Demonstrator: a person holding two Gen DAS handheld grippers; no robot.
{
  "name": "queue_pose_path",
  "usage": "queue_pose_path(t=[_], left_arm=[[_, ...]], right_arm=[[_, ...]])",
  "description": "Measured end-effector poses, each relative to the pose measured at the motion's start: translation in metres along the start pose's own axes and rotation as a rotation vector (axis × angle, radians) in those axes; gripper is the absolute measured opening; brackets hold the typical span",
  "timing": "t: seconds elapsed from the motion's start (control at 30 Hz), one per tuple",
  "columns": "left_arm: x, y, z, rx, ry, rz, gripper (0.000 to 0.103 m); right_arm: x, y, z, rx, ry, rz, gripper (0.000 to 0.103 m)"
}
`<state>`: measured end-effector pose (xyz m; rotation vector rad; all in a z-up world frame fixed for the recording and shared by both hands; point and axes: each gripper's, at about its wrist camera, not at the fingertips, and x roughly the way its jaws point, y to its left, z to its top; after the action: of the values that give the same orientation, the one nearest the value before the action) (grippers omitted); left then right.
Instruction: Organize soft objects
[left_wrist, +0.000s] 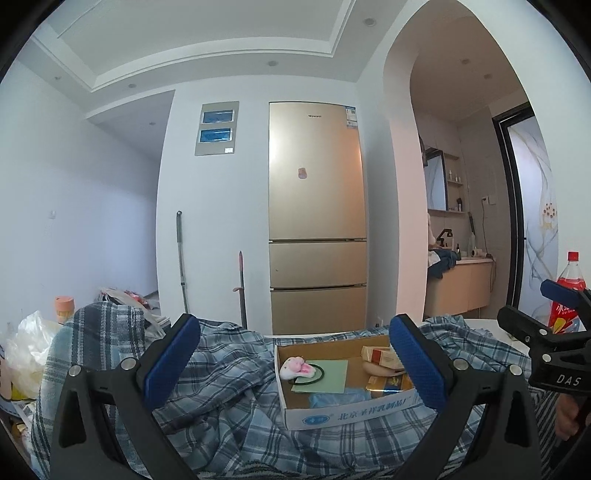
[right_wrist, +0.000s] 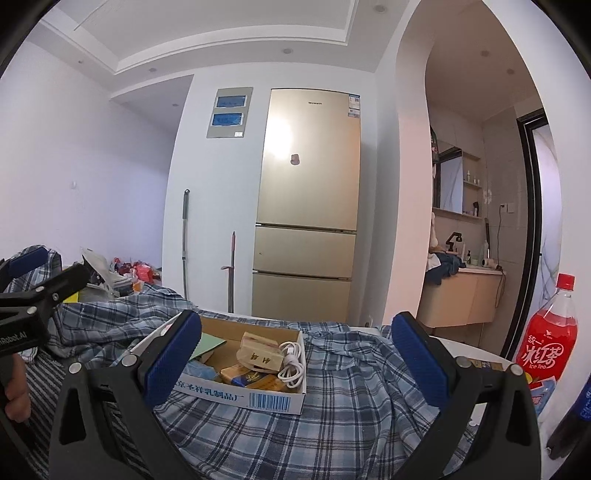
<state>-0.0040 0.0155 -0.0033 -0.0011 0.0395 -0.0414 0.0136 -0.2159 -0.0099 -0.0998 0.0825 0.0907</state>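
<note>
1. The left gripper (left_wrist: 295, 365) has its blue pads spread wide, gripping nothing; it hovers above the plaid cloth (left_wrist: 229, 398), with the cardboard box (left_wrist: 347, 410) lying between and just beyond its fingers.
2. The right gripper (right_wrist: 295, 363) is likewise fully spread and has hold of nothing; it hangs over the same plaid cloth (right_wrist: 332, 417), the cardboard box (right_wrist: 258, 400) sitting ahead of its left finger.
3. The plaid cloth, blue and white checked, lies rumpled all around the box, bunched up to the box's left and spread flatter to its right; the box rests on top of it.
4. Inside the box, toward its left end, a small pink and white plush toy (left_wrist: 295, 366) lies on a pale green card (left_wrist: 325, 376), touching a dark ring; whether the ring is fastened to the toy I cannot tell.
5. Toward the box's right end sit a wooden block (right_wrist: 258, 352) with printed characters, a coiled white cable (right_wrist: 293, 363) against the right wall, and a yellow packet (right_wrist: 251, 378) in front of the block.
6. A red iced tea bottle (right_wrist: 550, 339) stands upright well to the right of the box.
7. A gold refrigerator (left_wrist: 317, 214) stands against the wall far behind the box, with two long handles leaning just to its left.
</note>
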Motion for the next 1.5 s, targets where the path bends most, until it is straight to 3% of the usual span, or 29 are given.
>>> queue_pose_path(t=[0.3,1.5], left_arm=[[0.005,-0.003,-0.001,0.020,0.002,-0.012,0.103],[0.003,-0.007,-0.001,0.033,0.004,0.011,0.103]], right_arm=[[0.004,-0.015,0.001,0.069,0.029,-0.009,0.103],[0.007,-0.021,0.005,0.090,0.047,-0.026,0.103]])
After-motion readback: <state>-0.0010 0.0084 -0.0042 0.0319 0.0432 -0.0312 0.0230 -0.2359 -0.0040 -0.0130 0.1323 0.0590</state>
